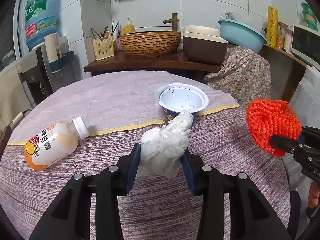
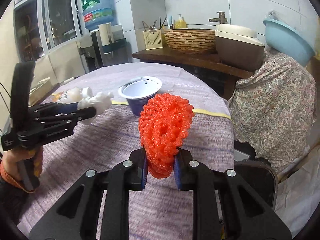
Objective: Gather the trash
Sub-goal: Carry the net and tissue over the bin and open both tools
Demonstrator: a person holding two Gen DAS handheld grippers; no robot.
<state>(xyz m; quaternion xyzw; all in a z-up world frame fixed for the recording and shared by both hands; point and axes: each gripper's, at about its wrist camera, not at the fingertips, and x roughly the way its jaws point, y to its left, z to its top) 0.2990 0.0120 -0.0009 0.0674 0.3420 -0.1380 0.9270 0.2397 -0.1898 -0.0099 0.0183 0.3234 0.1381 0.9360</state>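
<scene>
My left gripper (image 1: 161,156) is shut on a crumpled white tissue (image 1: 166,142) and holds it above the round table; it also shows in the right wrist view (image 2: 88,108) with the tissue (image 2: 96,102). My right gripper (image 2: 160,160) is shut on an orange foam fruit net (image 2: 165,128), held above the table's right side; the net shows in the left wrist view (image 1: 272,122). An empty white-and-blue cup (image 1: 183,102) stands upright mid-table. A plastic drink bottle (image 1: 54,142) lies on its side at the left.
The table has a purple striped cloth (image 1: 100,104). Behind it stand a wooden counter with a basin (image 1: 151,42), a brown bin (image 1: 204,46) and a blue tub (image 1: 242,34). A floral-covered object (image 2: 276,100) stands to the right. A water dispenser (image 1: 40,26) stands at the left.
</scene>
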